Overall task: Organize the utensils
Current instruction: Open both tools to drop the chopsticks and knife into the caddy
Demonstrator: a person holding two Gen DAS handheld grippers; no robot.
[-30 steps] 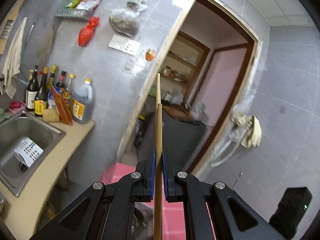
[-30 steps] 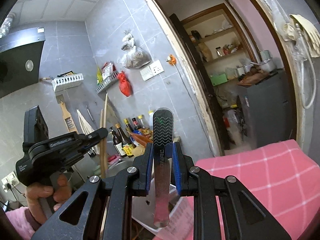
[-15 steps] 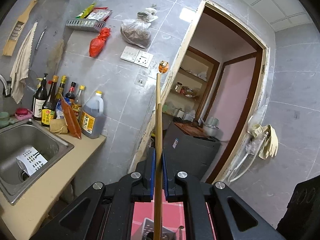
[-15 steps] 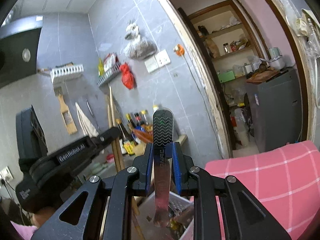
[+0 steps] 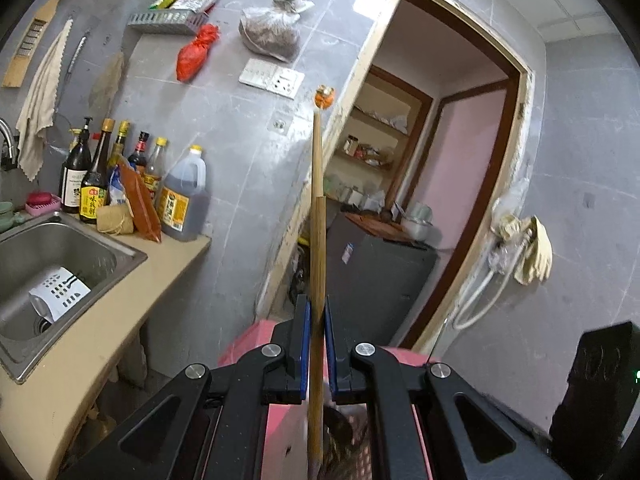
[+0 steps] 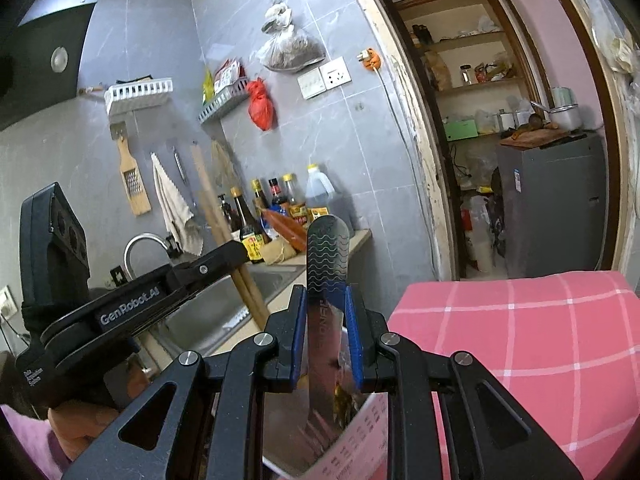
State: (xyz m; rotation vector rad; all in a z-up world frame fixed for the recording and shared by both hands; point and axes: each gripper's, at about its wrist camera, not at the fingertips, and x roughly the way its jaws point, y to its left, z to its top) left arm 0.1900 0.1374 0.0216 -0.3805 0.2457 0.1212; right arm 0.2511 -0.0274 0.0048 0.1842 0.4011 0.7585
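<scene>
We have both tools aloft over the pink checked surface (image 6: 540,340), and the risk is plain — the chopsticks (image 5: 318,248) stand long and upright in a narrow pinch, so any jolt on the way down could let them pivot or slide unevenly (one already sits higher than the other). We judge the drop into the perforated white utensil holder (image 6: 360,440) below needs a straight descent; a tilt would catch its rim.

The left gripper (image 5: 316,344) has its jaws nearly closed, blue pads pressing the two chopsticks between them. The right gripper (image 6: 326,340) sets its jaws narrowly apart, clamped on the flat steel utensil handle (image 6: 326,264) — its working end points down toward the holder, blurred.
</scene>
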